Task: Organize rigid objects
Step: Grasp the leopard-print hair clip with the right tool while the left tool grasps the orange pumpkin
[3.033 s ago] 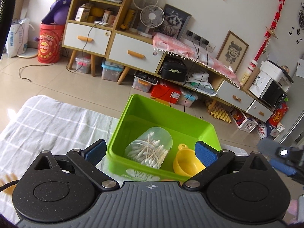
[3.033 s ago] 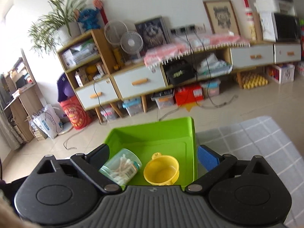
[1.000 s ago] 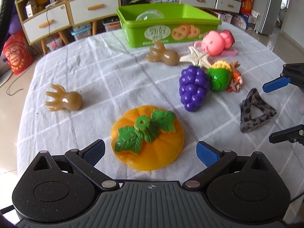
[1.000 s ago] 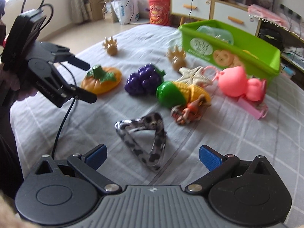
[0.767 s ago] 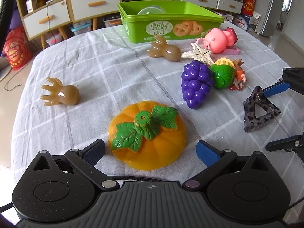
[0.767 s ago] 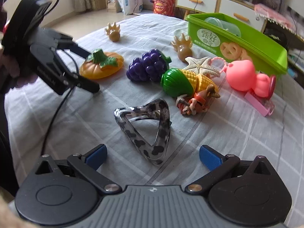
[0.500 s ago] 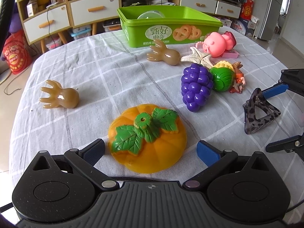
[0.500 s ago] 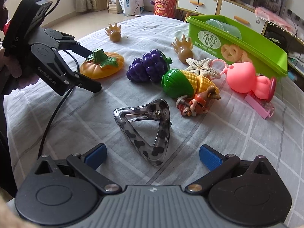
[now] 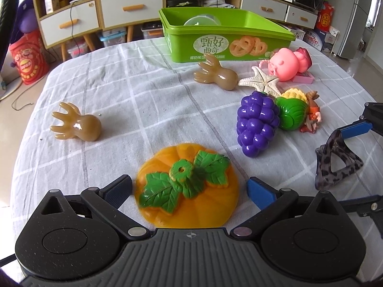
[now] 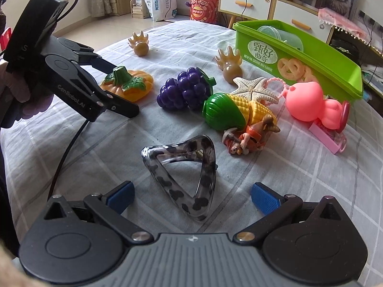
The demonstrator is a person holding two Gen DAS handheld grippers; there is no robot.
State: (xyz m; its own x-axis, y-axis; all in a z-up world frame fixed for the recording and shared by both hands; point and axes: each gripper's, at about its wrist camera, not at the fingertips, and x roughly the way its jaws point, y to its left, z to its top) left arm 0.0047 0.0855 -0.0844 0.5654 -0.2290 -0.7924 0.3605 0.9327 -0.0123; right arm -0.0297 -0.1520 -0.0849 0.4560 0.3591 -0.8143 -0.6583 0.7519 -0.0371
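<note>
Two sets of tongs are working over the desk (image 9: 100,79), which is covered with a grey checked cloth. Both are standing released, pads wide apart and gripping nothing.

1. Green bin (image 9: 225,47): sitting at the far edge, well ahead of both tongs. It is already holding a clear container (image 9: 199,21). It is serving as the likely destination; no lifting is expected.

2. Toy pumpkin (image 9: 189,189): lying directly between the pads of the left tongs (image 9: 189,190), the nearest item to them. It is looking like hollow moulded plastic: probably light, stiff and glossy, so likely slippery. The dome is wide and low; the pads are sitting level with its flanks, which seem the best hold. The leaves (image 9: 182,181) and stem are offering little purchase.

3. Toy grapes (image 9: 257,122): lying ahead and to the right of the left tongs, touching the corn toy (image 9: 293,110). The bumpy surface is probably offering good grip.

4. Hair claw clip (image 10: 184,167): lying just ahead of the right tongs (image 10: 192,197), centred between the pads. It is appearing thin, rigid and smooth, with a spring hinge at its far end. Squeezing across the two long arms seems safest; pinching near the hinge could open it.
</note>
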